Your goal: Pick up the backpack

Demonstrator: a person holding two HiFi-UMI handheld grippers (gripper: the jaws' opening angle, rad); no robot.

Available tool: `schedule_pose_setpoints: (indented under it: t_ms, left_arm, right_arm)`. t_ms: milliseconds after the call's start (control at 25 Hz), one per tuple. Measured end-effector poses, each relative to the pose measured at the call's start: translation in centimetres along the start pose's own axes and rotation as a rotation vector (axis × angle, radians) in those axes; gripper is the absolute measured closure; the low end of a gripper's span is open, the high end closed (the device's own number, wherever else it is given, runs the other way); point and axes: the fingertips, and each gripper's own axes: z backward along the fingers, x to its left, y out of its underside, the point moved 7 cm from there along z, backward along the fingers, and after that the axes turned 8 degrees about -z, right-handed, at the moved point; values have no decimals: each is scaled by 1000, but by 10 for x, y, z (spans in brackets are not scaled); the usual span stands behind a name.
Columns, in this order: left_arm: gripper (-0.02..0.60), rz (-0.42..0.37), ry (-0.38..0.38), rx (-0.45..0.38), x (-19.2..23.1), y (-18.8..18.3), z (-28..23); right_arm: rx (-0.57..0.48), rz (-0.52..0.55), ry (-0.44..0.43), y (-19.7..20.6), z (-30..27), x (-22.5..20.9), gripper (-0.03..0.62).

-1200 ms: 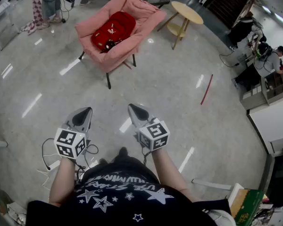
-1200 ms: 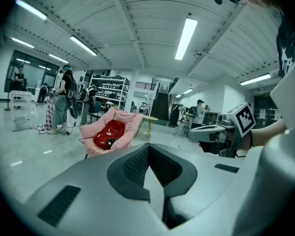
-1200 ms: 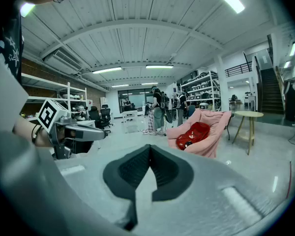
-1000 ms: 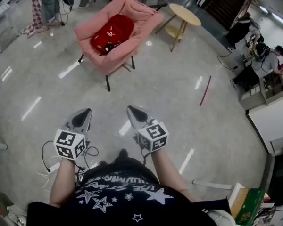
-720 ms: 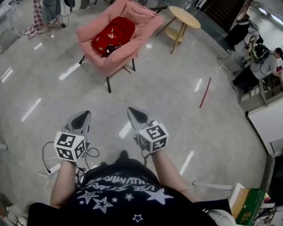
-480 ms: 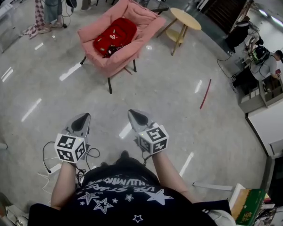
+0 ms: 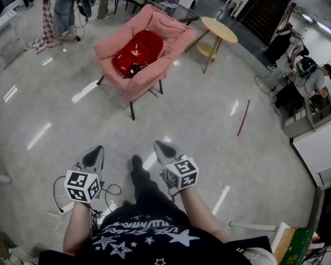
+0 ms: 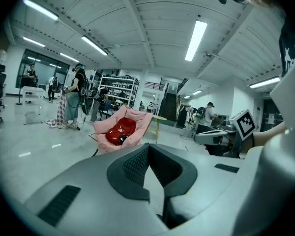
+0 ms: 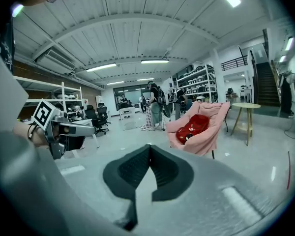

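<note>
red fabric backpack (image 7: 137,51) lies in the pink padded chair (image 7: 175,31), well ahead, long axis slanting up-right. left gripper (image 7: 93,155) and right gripper (image 7: 164,150) both clenched on nothing, neither clearly nearer.

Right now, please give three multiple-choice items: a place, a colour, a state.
1. Where does the backpack lie? A. on the floor B. in the pink chair C. on the round table
2. What colour is the backpack? A. blue B. green C. red
3. How do the left tongs stand? A. shut, empty B. shut on the backpack C. wide open
Answers: 1 B, it rests in the chair's seat. 2 C, its fabric is bright red. 3 A, they meet with nothing between them.
</note>
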Motion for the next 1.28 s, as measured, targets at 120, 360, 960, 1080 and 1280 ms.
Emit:
schedule_pose_setpoints:
  t_ms: [120,360,960,1080,1280]
  left_arm:
    - [574,7,-19,7,20,-2,-19]
    - [574,25,-59,45,62,-9,-73]
    - [574,40,-58,87,148,-72,-258]
    - [574,44,-73,93,157,-80,-275]
    - [574,40,-97,85,176,-100,-306]
  right_arm:
    - [7,-6,-12,-6,-33,-15,594]
    - [40,-69,-53,-23,-117,-60,594]
    - [30,-154,-44,-106,-277,-202,594]
    - [42,-162,-40,-112,-290,-219,594]
    - [33,-180,-53,-127,-315,-242,594]
